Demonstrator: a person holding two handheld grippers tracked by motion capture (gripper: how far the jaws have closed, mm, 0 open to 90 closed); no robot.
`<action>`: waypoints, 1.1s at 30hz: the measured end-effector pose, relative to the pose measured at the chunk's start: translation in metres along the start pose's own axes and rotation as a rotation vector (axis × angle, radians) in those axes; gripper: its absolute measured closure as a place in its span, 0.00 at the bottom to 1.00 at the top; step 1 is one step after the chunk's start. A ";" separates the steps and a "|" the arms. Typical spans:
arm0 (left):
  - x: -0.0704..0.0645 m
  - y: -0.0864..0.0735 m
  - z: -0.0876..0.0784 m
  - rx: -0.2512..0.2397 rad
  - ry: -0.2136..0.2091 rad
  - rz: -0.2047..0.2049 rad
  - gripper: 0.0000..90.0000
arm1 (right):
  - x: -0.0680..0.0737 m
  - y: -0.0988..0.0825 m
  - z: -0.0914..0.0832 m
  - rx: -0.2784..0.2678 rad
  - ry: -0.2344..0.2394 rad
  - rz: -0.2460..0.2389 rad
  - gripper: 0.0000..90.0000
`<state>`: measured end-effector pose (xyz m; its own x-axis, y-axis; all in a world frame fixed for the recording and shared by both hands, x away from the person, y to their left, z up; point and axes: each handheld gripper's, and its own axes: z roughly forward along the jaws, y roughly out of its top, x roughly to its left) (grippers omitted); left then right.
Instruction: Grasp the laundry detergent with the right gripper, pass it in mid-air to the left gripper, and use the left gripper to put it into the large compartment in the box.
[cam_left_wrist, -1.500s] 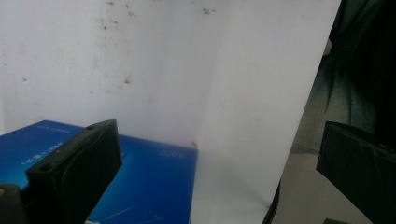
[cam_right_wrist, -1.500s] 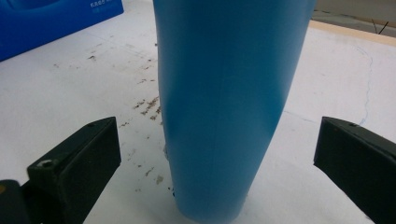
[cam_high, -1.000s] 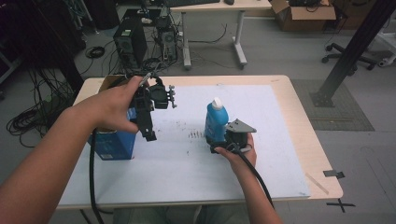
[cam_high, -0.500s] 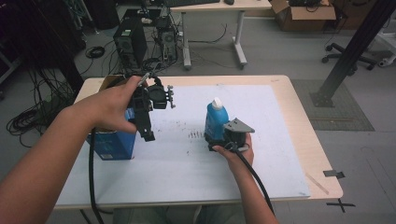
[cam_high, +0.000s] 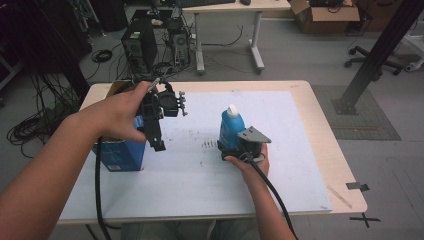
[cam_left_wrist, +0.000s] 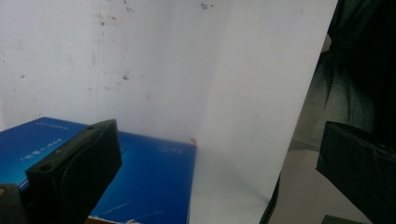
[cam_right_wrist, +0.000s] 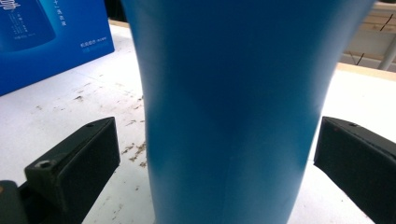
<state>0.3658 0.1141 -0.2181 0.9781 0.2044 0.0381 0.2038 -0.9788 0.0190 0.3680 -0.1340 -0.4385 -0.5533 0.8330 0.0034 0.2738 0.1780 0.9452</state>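
Note:
A blue bottle with a white cap stands upright in the middle of the white mat. My right gripper sits low on the mat on the near side of it. In the right gripper view the bottle stands between the jaws of this open gripper, with a gap on each side. A blue box lies at the table's left. My left gripper hangs above the box's right edge and points down. Seen from the left gripper, it is open and holds nothing, with the box below its left jaw.
The wooden table edge borders the mat on the right. On the floor behind the table stand computer towers and loose cables. A black post rises at the right. The blue box is left of the bottle.

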 end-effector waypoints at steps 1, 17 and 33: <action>0.001 0.000 0.000 0.006 -0.001 0.008 0.00 | 0.000 0.000 0.001 -0.005 0.001 0.004 0.00; 0.000 -0.001 0.001 0.005 -0.003 -0.003 0.00 | 0.000 -0.002 0.004 -0.035 -0.013 -0.008 0.10; 0.000 -0.001 0.000 0.002 0.001 -0.002 0.00 | 0.002 -0.003 0.004 -0.040 -0.014 -0.008 0.20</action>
<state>0.3659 0.1150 -0.2186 0.9776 0.2066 0.0391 0.2061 -0.9784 0.0167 0.3692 -0.1313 -0.4426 -0.5440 0.8390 -0.0081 0.2382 0.1636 0.9573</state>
